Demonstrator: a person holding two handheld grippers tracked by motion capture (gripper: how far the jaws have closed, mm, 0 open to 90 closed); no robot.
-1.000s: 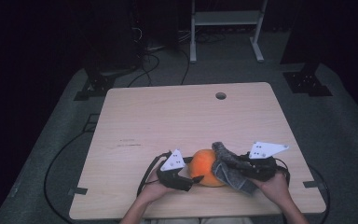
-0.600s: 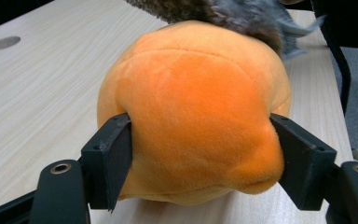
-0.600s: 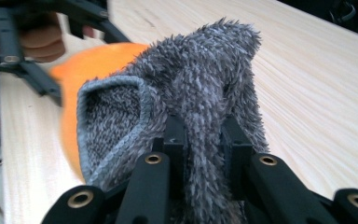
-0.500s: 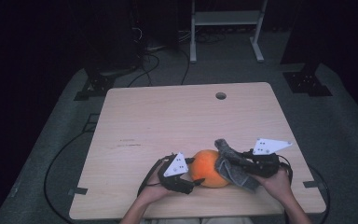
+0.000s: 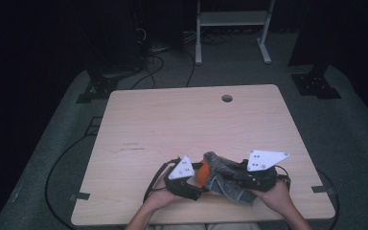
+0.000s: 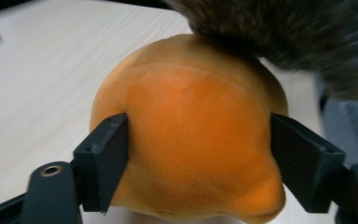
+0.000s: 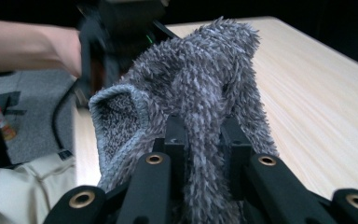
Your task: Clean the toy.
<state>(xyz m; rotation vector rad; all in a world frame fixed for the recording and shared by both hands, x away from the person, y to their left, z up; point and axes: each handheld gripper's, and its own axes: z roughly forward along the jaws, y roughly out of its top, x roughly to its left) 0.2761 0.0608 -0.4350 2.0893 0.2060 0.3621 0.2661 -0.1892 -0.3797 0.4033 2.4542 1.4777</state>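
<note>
Near the front edge of a pale wooden table, an orange plush ball is being held by the left gripper, its two black jaws pressing the ball's sides. These jaws have just been opening a little, with the ball between them and seemingly in contact. A fuzzy grey sock is being pinched by the narrowly closed right gripper.

Compared with a second ago, the sock is now being drawn further left across the ball, so that far less orange is being shown from above. The sock is probably being pulled over the ball as a cover, and that work seems about halfway done.

Much is being hidden. The ball's right side is being covered by the sock in the high view. Whether the ball is resting on the table or being lifted slightly cannot be told. The left gripper is being blurred in the right gripper view.
</note>
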